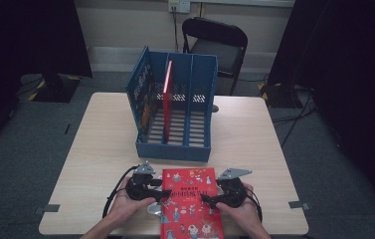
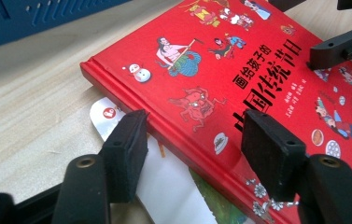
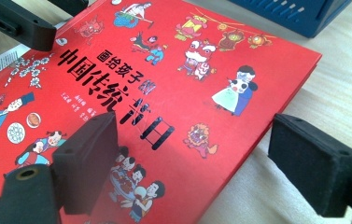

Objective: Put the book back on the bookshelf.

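1 red book (image 1: 167,102) upright in blue file rack (image 1: 175,148); both grippers spread astride flat red picture book (image 1: 190,201).

We see the red book (image 1: 190,204) cut off by the bottom edge in the high view; its cover hides most of the white sheet (image 2: 164,182) beneath it; we cannot tell what the rack's (image 1: 175,149) left compartment holds.
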Demonstrator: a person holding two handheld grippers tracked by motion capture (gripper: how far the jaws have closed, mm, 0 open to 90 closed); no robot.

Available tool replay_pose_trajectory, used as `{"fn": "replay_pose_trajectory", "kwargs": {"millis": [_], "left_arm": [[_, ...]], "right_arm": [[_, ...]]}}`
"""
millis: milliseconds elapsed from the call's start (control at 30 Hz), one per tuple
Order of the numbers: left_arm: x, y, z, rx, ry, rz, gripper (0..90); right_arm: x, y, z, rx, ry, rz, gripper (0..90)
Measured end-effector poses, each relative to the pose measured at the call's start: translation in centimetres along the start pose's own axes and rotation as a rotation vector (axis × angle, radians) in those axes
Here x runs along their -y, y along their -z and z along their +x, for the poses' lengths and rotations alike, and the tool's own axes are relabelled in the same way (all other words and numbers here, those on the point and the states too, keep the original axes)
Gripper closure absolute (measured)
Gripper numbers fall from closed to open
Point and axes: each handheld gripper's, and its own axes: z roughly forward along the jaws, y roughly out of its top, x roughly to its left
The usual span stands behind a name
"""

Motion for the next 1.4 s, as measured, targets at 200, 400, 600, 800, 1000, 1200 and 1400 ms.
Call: {"fn": "replay_pose_trajectory", "kwargs": {"millis": [200,400,600,800,1000,1200,1400], "left_arm": [[-0.5,-0.7,0.0,-0.016,-0.021,-0.015,42.4],[-0.5,-0.7,0.4,0.002,-0.015,-0.022,43.5],[-0.5,-0.7,0.6,0.025,-0.002,-0.023,41.5],[-0.5,-0.7,0.8,0.041,0.016,-0.028,40.7],[-0.6,-0.7,1.0,0.045,0.016,-0.027,39.7],[-0.7,-0.7,0.8,0.055,0.030,-0.020,34.7],[-0.7,-0.8,0.8,0.069,0.040,-0.023,29.5]], "right_arm": [[0.0,-0.3,-0.7,-0.012,-0.045,0.007,10.8],[-0.2,0.0,-0.4,0.026,-0.024,0.006,11.9],[-0.6,1.2,-0.2,0.028,0.008,-0.069,19.8],[-1.4,1.2,-0.3,-0.014,0.007,-0.101,20.7],[-2.8,0.2,-0.6,-0.060,0.013,-0.071,19.8],[-2.8,0.1,-0.6,-0.048,0.027,-0.041,20.2],[-2.6,0.5,-0.3,-0.048,0.050,-0.049,20.3]]}}
